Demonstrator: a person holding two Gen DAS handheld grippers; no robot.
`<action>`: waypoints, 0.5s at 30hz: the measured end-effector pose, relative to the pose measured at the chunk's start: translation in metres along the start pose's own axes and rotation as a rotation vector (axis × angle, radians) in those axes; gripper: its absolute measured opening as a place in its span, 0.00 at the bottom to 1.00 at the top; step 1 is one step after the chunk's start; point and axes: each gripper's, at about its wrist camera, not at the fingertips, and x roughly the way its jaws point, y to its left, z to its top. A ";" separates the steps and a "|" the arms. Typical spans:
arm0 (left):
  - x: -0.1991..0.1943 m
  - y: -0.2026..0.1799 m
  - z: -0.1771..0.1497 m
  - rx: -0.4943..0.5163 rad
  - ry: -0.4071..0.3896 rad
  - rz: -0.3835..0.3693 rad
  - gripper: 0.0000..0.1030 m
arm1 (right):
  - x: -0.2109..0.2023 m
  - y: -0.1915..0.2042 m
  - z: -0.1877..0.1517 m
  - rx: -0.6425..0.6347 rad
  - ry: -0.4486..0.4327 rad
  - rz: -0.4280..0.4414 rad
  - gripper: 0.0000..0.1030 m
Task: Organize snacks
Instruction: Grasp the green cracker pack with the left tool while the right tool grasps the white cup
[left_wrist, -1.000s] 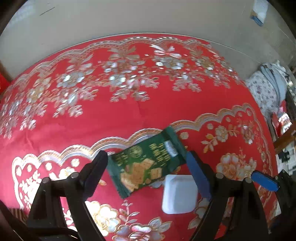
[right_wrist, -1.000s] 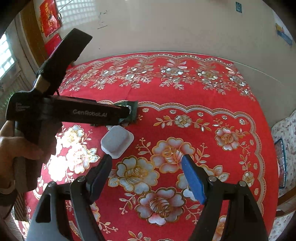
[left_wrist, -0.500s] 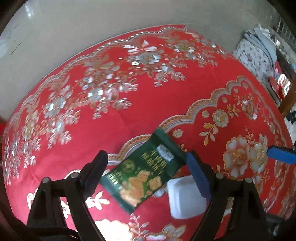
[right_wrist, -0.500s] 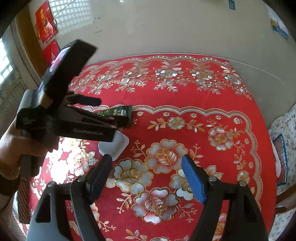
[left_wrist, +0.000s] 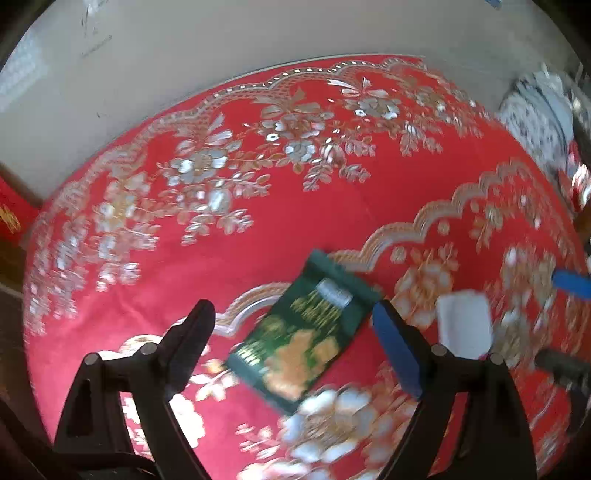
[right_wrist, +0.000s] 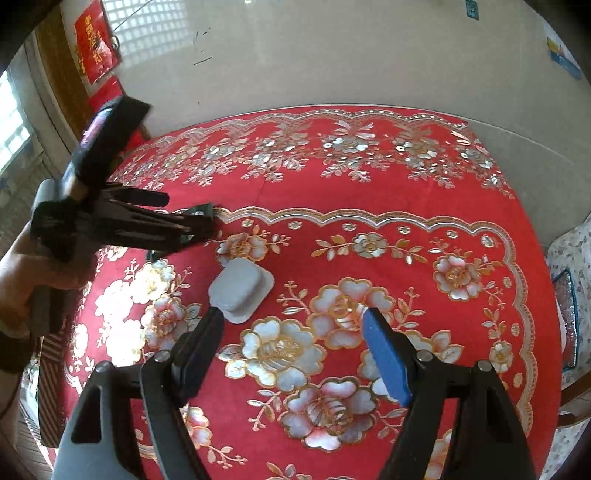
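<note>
A green snack packet (left_wrist: 306, 336) lies slantwise on the red flowered tablecloth (left_wrist: 332, 218) between the fingers of my left gripper (left_wrist: 291, 317). That gripper is open, and only the packet's upper right corner meets its blue pad (left_wrist: 395, 350). A white sealed tub (left_wrist: 463, 325) sits to the right of that pad. In the right wrist view my left gripper (right_wrist: 190, 214) covers most of the packet (right_wrist: 202, 209). The white tub (right_wrist: 240, 288) lies just beyond my right gripper (right_wrist: 293, 321), which hangs open and empty above the cloth.
The round table's far edge (right_wrist: 332, 110) meets a pale tiled floor. A hand (right_wrist: 18, 273) holds the left gripper at the table's left side. A floral-cushioned seat (right_wrist: 569, 258) stands off the right edge. Wide stretches of cloth (right_wrist: 406, 206) show beyond the snacks.
My left gripper has swung left, and the green packet has slid with it away from the white tub, turning more upright between the fingers. The right gripper has held still.
</note>
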 end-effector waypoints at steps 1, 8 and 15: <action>-0.002 0.001 -0.001 0.014 -0.001 0.005 0.85 | 0.001 0.002 0.000 -0.002 0.001 -0.001 0.75; 0.002 -0.002 -0.007 0.117 0.039 -0.040 0.85 | 0.013 0.018 0.012 0.061 0.025 -0.019 0.75; 0.011 0.004 -0.011 0.116 0.064 -0.058 0.85 | 0.042 0.031 0.029 0.147 0.091 -0.082 0.75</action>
